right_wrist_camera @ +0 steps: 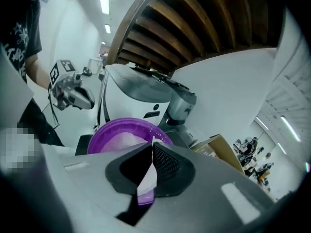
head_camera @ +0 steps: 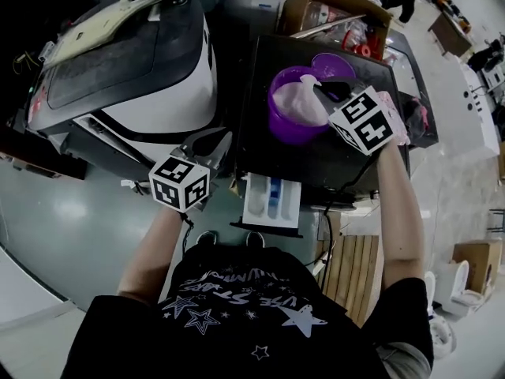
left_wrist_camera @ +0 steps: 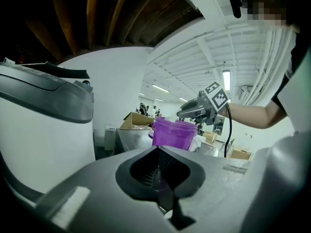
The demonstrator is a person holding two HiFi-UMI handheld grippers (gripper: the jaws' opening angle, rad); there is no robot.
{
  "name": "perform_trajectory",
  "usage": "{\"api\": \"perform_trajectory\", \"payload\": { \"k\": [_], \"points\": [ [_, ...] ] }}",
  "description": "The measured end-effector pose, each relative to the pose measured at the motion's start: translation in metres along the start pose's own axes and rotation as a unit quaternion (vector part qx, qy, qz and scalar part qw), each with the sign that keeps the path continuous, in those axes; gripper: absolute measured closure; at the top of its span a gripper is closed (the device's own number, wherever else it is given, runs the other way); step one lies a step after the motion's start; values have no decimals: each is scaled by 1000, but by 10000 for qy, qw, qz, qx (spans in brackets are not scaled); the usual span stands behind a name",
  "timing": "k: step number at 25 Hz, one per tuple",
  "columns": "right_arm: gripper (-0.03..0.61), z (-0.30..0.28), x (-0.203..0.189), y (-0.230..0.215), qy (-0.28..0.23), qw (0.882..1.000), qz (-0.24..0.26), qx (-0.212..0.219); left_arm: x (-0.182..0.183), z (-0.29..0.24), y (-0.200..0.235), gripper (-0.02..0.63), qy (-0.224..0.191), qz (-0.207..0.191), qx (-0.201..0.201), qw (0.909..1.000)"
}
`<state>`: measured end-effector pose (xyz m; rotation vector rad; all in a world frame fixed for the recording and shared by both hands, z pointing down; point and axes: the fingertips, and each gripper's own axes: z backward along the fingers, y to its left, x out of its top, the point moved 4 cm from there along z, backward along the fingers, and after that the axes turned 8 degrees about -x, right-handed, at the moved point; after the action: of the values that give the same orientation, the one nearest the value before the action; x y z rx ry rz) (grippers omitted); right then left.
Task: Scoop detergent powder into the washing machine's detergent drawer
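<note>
The right gripper (right_wrist_camera: 150,155) has its fingers pressed together on the thin purple-and-white handle of a scoop (right_wrist_camera: 145,184), pointed into the round purple plastic tub of white detergent powder (right_wrist_camera: 104,132) at upper centre of the head view. That tub stands on the dark top of the washing machine (head_camera: 316,158). Below it, at centre frame, the white detergent drawer (head_camera: 256,202) is pulled open; whether any powder lies in it I cannot tell. The left gripper (head_camera: 211,139) hangs left of the drawer, its fingers closed with nothing plainly between them. By my reading the job is early: the scoop is being loaded, with carrying and tipping into the drawer left to do.
</note>
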<state>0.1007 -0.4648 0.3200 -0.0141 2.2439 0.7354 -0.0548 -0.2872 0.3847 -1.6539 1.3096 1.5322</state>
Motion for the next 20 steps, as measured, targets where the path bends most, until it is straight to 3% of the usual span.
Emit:
{"api": "perform_trajectory", "payload": {
  "k": [11,20],
  "points": [
    [545,-34,-8,13,911,9859,1277,578,-10,10,-5,614,4,122,329,9994],
    [545,-40,-5,26,1187,9780,1327,1085,-14,21,-9,614,-30,138,405,9991]
  ]
}}
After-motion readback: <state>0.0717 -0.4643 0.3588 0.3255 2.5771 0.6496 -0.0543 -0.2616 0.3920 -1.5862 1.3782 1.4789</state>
